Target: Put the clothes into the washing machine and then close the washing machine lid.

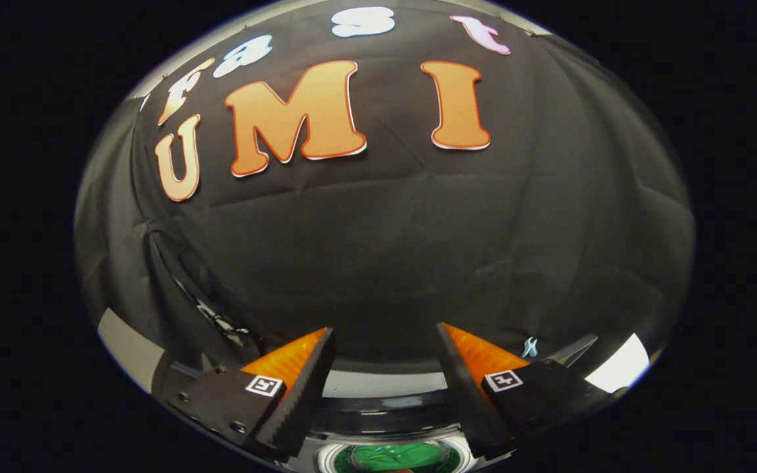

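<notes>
My gripper (385, 338) is open, its two fingers spread wide with nothing between them, held up facing the booth's black cloth wall. Low between the fingers I see the top of the washing machine (378, 410), a dark band with a pale strip along its far edge. Below that lies its round opening, and green cloth (395, 456) sits inside it. The lid cannot be made out from this angle.
The black cloth wall (385, 249) hangs close ahead and wraps round both sides. Pale patches of surface (618, 364) show low at the right and low at the left. A small light mark (530, 347) sits on the cloth near the right finger.
</notes>
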Demonstrator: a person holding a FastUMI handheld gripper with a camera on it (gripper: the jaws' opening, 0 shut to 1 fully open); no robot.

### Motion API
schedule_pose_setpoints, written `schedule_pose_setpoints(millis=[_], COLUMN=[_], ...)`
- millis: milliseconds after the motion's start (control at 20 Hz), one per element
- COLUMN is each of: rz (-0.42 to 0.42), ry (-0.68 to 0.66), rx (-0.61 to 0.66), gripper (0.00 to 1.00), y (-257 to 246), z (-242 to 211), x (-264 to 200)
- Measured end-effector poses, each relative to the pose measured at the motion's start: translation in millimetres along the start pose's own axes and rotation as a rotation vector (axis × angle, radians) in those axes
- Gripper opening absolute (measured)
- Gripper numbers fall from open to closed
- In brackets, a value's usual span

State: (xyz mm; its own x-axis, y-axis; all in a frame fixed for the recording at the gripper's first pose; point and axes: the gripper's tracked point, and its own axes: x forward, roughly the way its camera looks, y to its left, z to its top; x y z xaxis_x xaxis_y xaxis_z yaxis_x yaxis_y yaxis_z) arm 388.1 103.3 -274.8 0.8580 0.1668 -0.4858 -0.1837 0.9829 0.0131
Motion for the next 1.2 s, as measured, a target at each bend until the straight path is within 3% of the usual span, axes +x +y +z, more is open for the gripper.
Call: schedule_pose_setpoints(millis=[150, 800, 1200], rz=[-0.011, 0.038, 0.015], ry=[-0.025, -0.137, -0.106], rx=[-0.069, -0.050, -0.049], gripper=[0.97, 0.97, 0.97], y=[3.1, 1.2, -1.4], z=[0.6, -17.6, -45.6], x=[-1.6, -52.3, -90.0])
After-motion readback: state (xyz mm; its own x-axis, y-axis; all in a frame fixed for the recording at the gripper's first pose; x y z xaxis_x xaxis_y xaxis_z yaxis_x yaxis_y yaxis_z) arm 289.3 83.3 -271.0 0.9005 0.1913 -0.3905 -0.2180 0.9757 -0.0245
